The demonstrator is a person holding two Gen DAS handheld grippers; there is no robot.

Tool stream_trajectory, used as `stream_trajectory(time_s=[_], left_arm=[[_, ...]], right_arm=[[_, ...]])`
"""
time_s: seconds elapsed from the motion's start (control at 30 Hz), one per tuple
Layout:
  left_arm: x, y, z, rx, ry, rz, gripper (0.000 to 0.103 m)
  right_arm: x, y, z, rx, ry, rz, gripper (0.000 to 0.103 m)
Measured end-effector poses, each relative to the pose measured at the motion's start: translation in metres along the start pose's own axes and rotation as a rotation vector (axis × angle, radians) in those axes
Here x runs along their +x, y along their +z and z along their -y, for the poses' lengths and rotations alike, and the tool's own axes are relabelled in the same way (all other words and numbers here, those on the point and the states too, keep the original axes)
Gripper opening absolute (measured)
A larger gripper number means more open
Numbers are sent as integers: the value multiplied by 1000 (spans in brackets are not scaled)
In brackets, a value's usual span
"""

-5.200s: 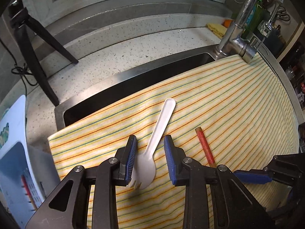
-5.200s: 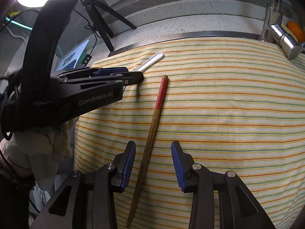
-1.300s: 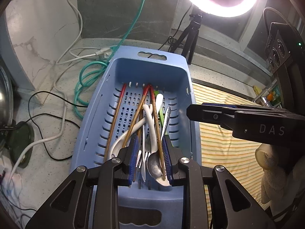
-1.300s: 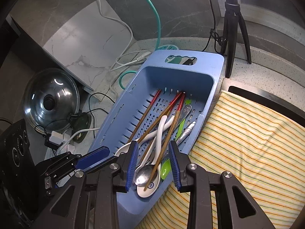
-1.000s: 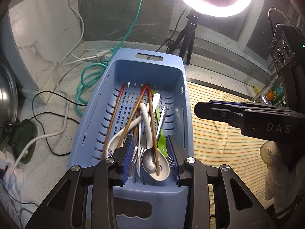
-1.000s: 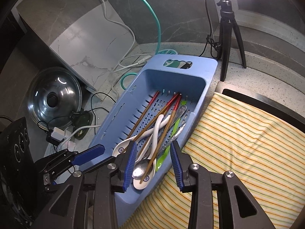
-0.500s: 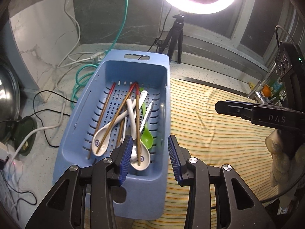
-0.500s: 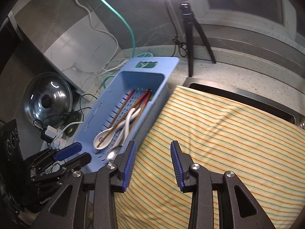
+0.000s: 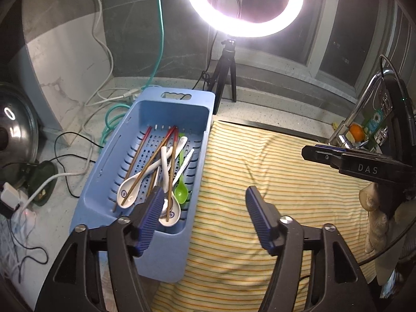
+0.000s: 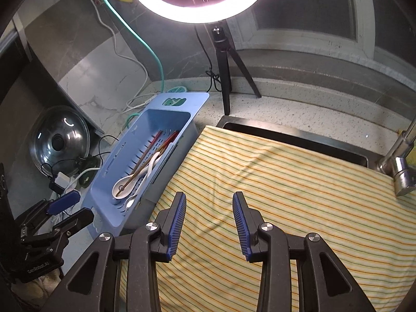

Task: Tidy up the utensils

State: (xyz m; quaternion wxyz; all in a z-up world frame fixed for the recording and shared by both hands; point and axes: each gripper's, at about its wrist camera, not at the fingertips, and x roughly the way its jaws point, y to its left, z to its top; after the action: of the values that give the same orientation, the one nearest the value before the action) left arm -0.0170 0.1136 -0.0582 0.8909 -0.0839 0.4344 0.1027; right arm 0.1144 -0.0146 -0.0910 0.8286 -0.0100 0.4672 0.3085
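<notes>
So the utensils are all piled in the blue basket (image 9: 166, 119), which sits on the counter right against the left edge of the striped cloth (image 9: 286, 182). In there you've got chopsticks (image 9: 170, 161), a couple of white ceramic spoons (image 9: 130, 192), a little green spoon (image 9: 181, 189) and a thin white plastic one. The cloth itself looks bare in both views, so I'd guess the sorting is basically done.

Your left gripper (image 9: 202, 208) has its jaws opening with nothing between them, hanging over the basket's near right corner and the cloth edge. Your right gripper (image 10: 209, 221) is opening too, also empty, over the cloth.

If you go back in: the chopsticks are light, stiff and thin, so they'll roll; pinch mid-shaft. The ceramic spoons are heavier, glazed, probably slippery and chippable, so take the handle near the bowl and don't drop them. The plastic ones weigh next to nothing.

The left view looks straight down into the basket, so you can count things. The right view sees it side-on, with the near wall hiding the green spoon, but it shows the open strip of sink (image 10: 286, 132) behind the cloth.
</notes>
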Motion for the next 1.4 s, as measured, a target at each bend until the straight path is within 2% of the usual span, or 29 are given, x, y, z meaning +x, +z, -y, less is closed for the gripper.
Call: stream_trajectory(time_s=[0.03, 0.07, 0.2, 0.27, 0.33, 0.67, 1.4], left_arm=[[-3, -1, 2, -4, 9, 6, 69], [-5, -3, 4, -8, 20, 9, 72], [-11, -8, 10, -30, 73, 2, 79], [-14, -11, 9, -55, 86, -6, 79], [-16, -13, 8, -76, 93, -11, 79], [-36, -21, 7, -131, 133, 13, 79], [-46, -20, 9, -126, 148, 25, 79]], right_arm=[[-5, -1, -2, -13, 0, 15, 53], [-10, -2, -3, -27, 0, 36, 61], [-27, -7, -17, -127, -35, 90, 66], [-34, -11, -26, -186, -56, 112, 77], [-41, -15, -32, -222, -71, 137, 80], [-55, -22, -37, -243, -45, 137, 81], [-54, -24, -24, -191, -28, 126, 81]])
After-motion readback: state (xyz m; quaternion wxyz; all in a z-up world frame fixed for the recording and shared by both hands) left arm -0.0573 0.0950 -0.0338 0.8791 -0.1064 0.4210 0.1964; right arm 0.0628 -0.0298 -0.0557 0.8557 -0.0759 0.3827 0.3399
